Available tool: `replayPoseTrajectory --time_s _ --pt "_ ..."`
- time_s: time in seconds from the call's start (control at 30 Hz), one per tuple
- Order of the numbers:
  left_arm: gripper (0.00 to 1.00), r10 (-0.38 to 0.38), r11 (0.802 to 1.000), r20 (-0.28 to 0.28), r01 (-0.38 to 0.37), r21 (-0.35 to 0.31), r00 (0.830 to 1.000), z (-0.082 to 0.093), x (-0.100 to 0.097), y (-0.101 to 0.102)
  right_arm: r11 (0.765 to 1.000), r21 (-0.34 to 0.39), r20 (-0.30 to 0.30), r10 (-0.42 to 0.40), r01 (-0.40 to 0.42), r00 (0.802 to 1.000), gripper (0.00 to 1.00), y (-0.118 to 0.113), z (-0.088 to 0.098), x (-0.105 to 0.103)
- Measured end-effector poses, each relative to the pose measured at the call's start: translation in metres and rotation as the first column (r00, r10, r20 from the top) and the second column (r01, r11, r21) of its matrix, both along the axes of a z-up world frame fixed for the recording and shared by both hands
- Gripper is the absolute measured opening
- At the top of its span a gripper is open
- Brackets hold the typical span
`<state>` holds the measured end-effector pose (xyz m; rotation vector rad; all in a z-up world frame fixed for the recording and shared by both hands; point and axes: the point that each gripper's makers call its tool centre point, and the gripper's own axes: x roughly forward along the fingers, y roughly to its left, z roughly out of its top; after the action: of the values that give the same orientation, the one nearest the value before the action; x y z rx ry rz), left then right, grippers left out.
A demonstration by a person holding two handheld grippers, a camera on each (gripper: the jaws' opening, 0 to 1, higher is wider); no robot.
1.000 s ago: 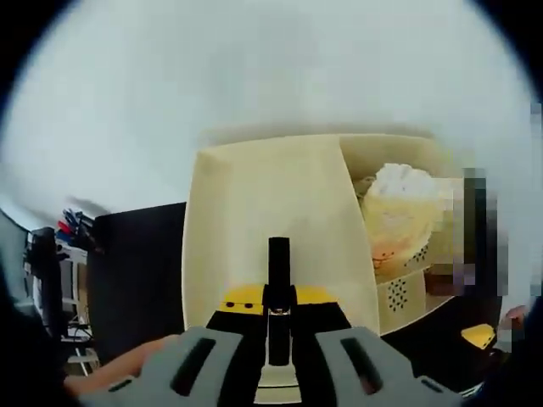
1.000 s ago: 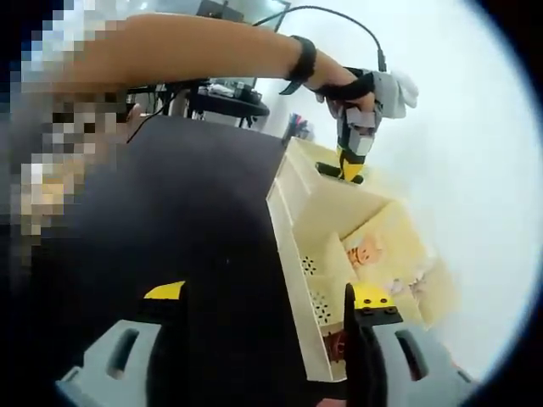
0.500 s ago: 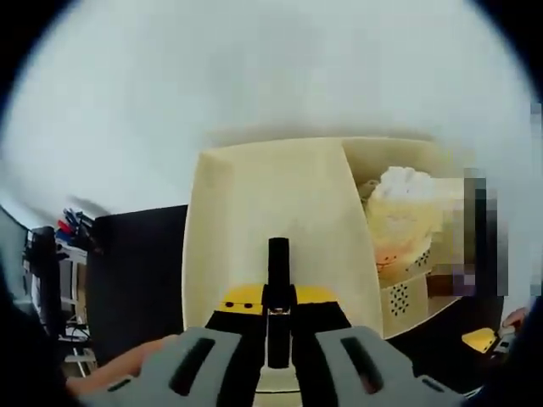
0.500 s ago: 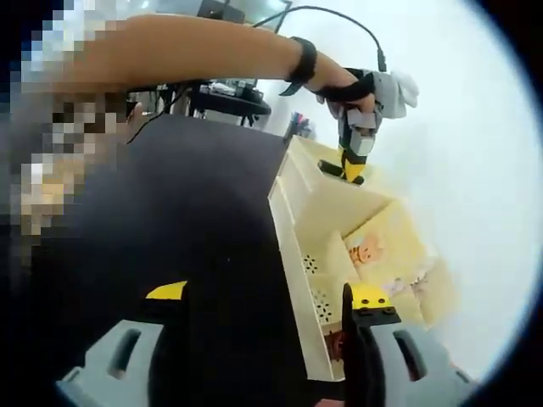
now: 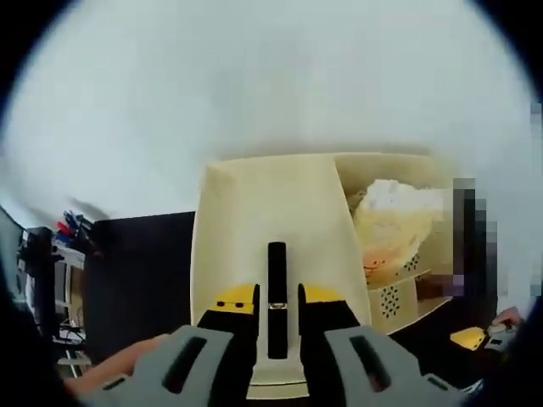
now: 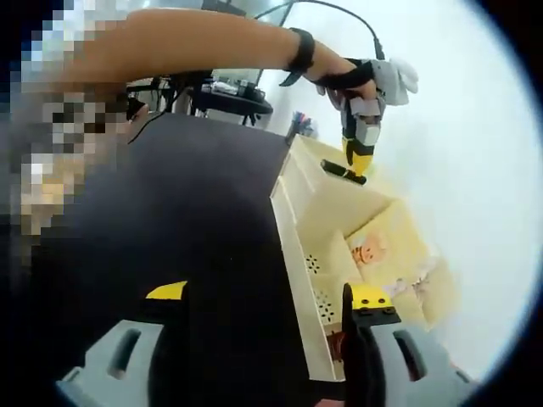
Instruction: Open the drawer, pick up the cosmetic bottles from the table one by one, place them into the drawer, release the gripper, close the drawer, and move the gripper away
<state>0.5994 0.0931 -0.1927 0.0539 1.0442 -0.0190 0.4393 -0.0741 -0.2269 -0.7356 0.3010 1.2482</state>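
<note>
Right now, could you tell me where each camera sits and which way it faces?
Left gripper view: rides the left claw, above the cream organizer, facing the white wall; its jaws flank a black bottle.
Right gripper view: rides the right claw, low over the black table, looking along the organizer; the person's forearm shows.
Shared: organizer, bottle, left claw.

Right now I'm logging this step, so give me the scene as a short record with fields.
left gripper: jaws slightly apart, either side of a black bottle, over the drawer
bottle: slim, dark, lying on the drawer floor in the right gripper view
drawer: cream, pulled open
neighbouring compartment: holds a pale crumpled item
right gripper: open, holding nothing, over the black table
</note>
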Motion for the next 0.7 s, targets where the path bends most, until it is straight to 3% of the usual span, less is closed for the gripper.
replayPoseTrajectory --time_s 0.23,0.7 --pt "0.16 0.007 1.0 0.049 -0.007 0.005 0.999 0.015 -0.01 0.003 1.0 -0.007 0.011 -0.006 0.006 1.0 0.67 -0.001 0.0 0.002" --pt "0.17 -0.026 1.0 0.094 0.026 -0.003 0.995 0.044 -0.026 0.0 1.0 0.001 0.018 -0.016 0.016 1.0 0.68 -0.003 0.004 0.002"
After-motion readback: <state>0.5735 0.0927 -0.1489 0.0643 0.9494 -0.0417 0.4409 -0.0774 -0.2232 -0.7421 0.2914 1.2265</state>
